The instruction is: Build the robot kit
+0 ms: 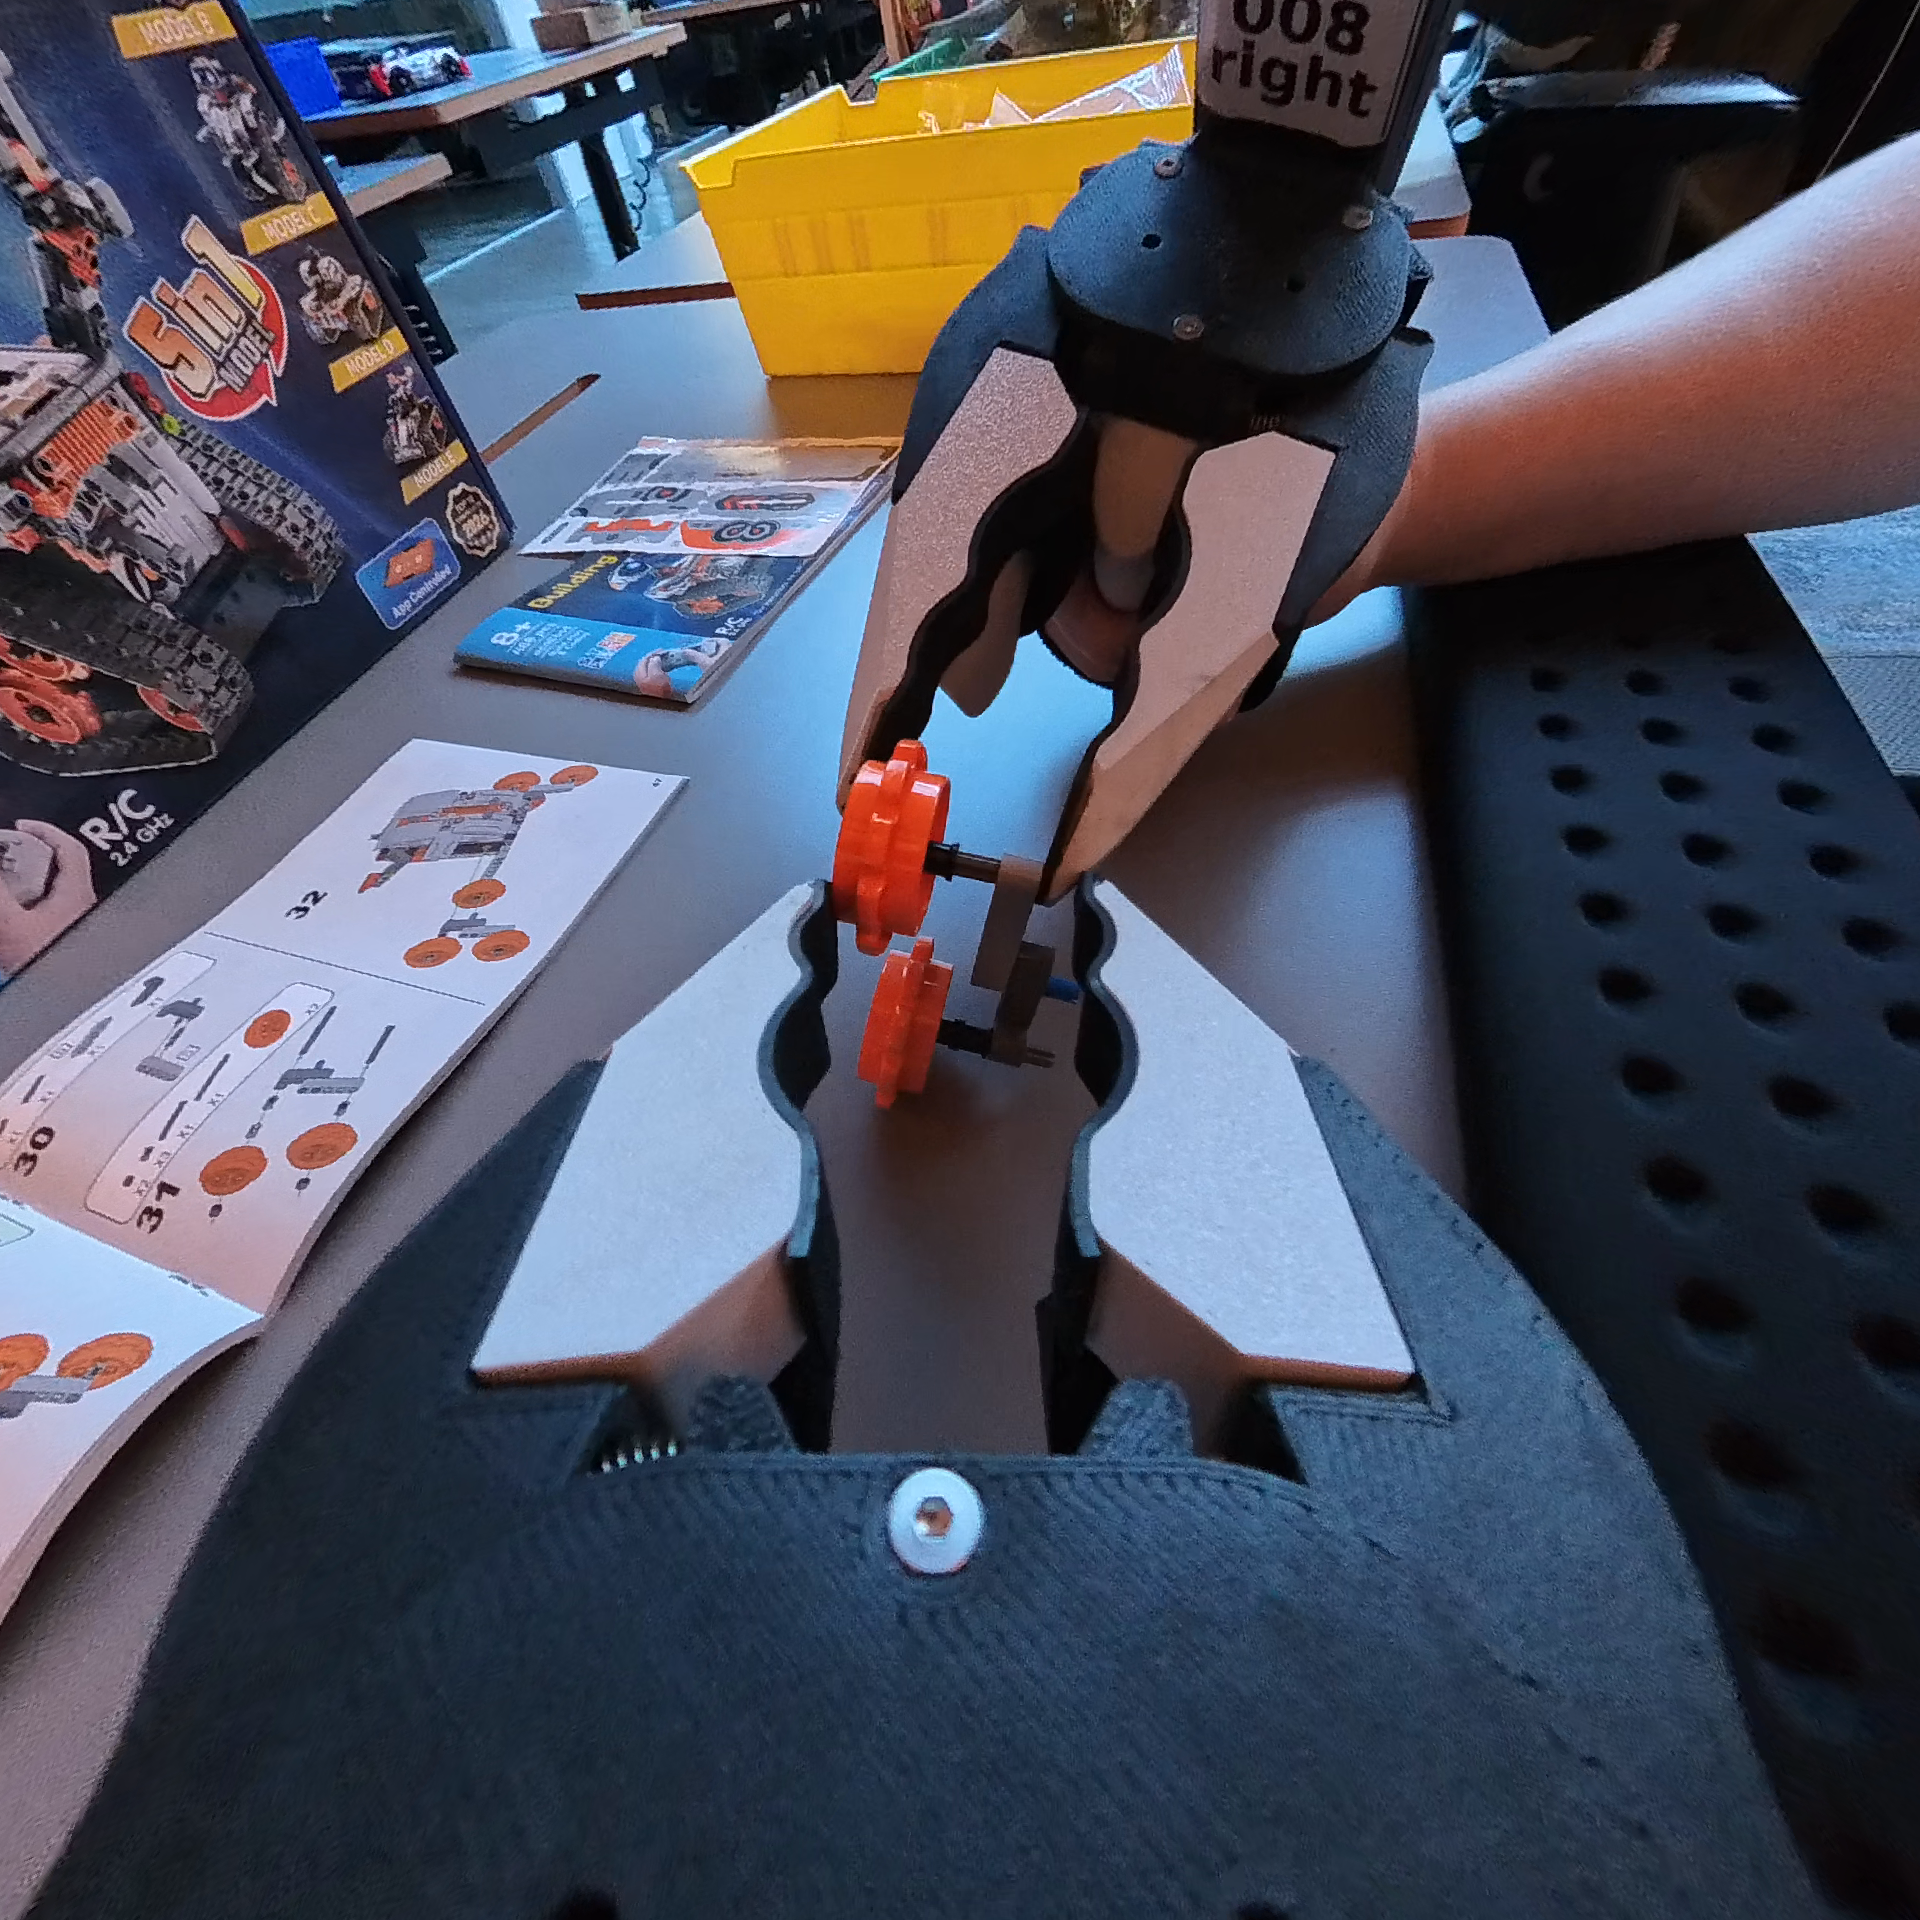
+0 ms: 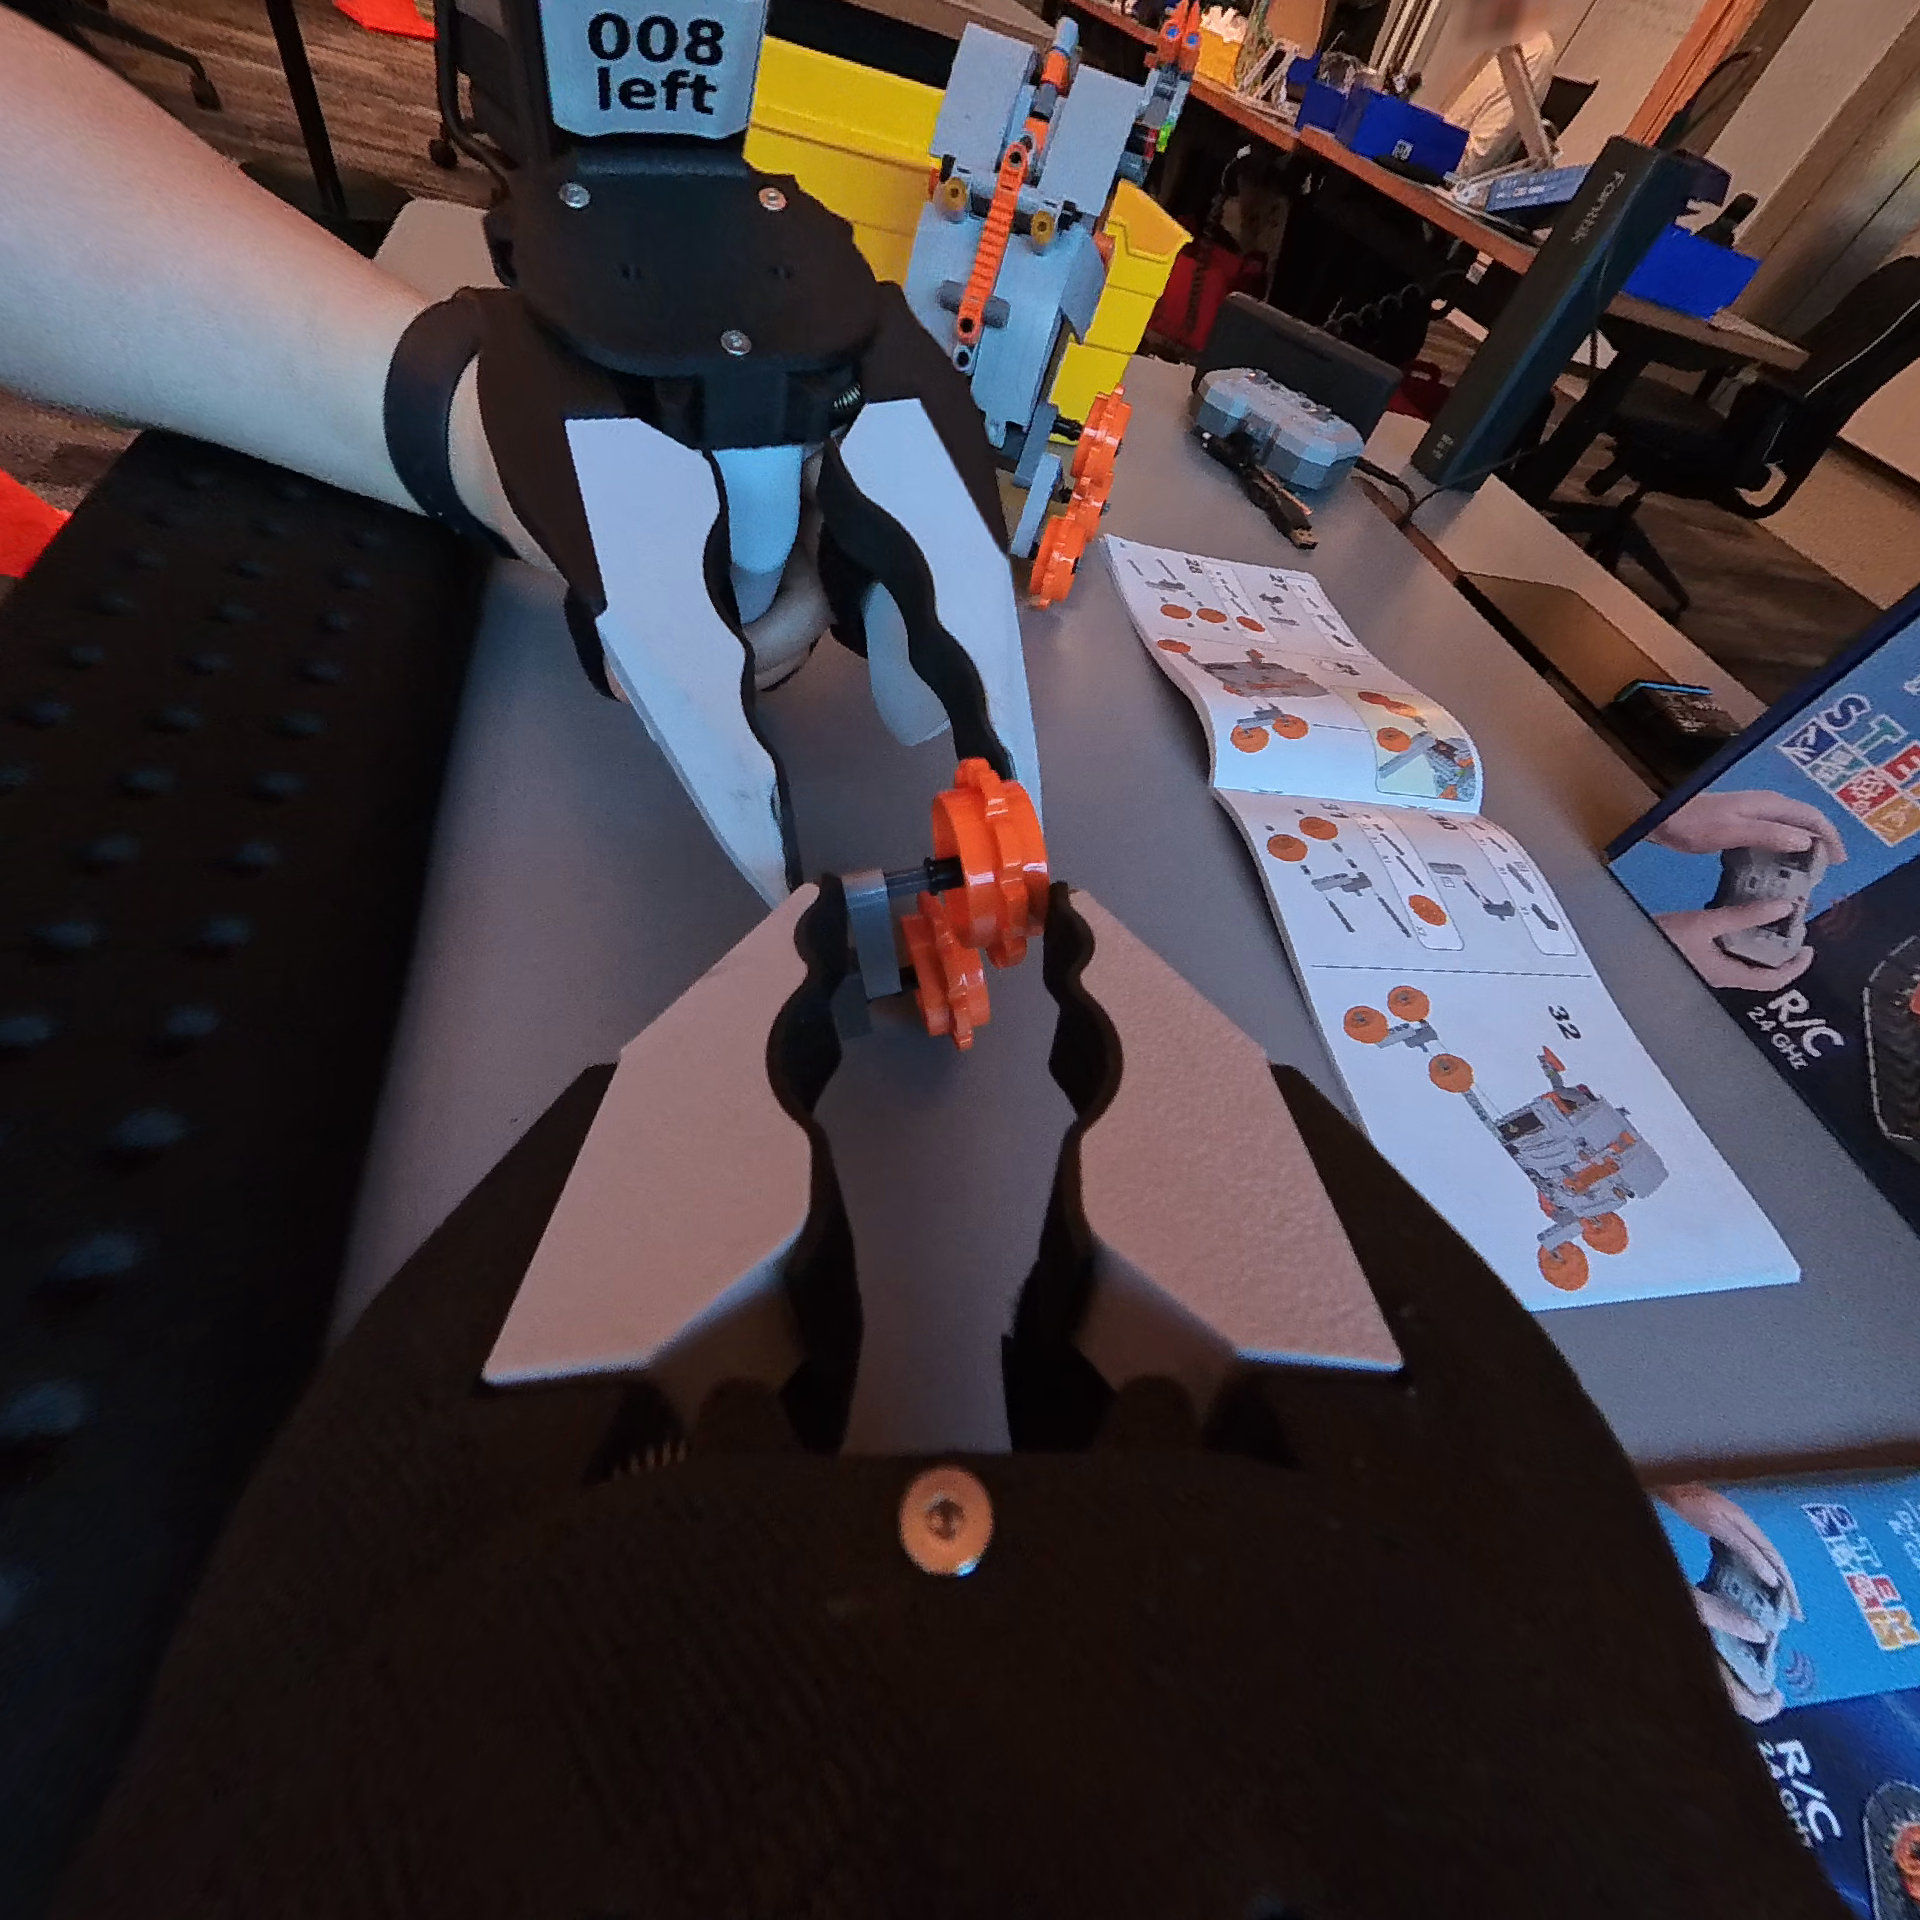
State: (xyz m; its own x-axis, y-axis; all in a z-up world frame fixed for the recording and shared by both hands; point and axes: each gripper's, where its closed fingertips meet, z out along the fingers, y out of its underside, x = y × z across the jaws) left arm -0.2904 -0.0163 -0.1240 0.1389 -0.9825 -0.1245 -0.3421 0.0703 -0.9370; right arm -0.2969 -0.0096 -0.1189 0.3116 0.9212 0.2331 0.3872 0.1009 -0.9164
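Grey and matt, the worktop runs out into a workshop room with more desks and blue bins at the back. Nearest on one side lies a black mat dotted with round holes, soft-looking beside the smooth surface.

Both grippers meet over the middle of the worktop, tips almost touching. The left gripper is black ribbed plastic with pale flat panels and wavy inner edges; its jaws stand narrowly apart around a small wheel assembly, and from here I cannot tell whether they actually pinch it. That assembly is two orange toothed wheels on black axles joined by grey beams, hanging just above the worktop between the two sets of tips. The right gripper, of the same make, has its jaws closed onto the assembly's upper part: one tip rests on the grey beam, the other against the upper orange wheel.

Beside them an open instruction booklet lies with curling white pages of building diagrams. A little farther off sit a glossy blue booklet with a sticker sheet on top, and a tall dark toy box standing on edge.

Farther still, a yellow plastic bin with angled walls stands near a half-built grey and orange model propped upright, and a grey battery box with trailing cable.
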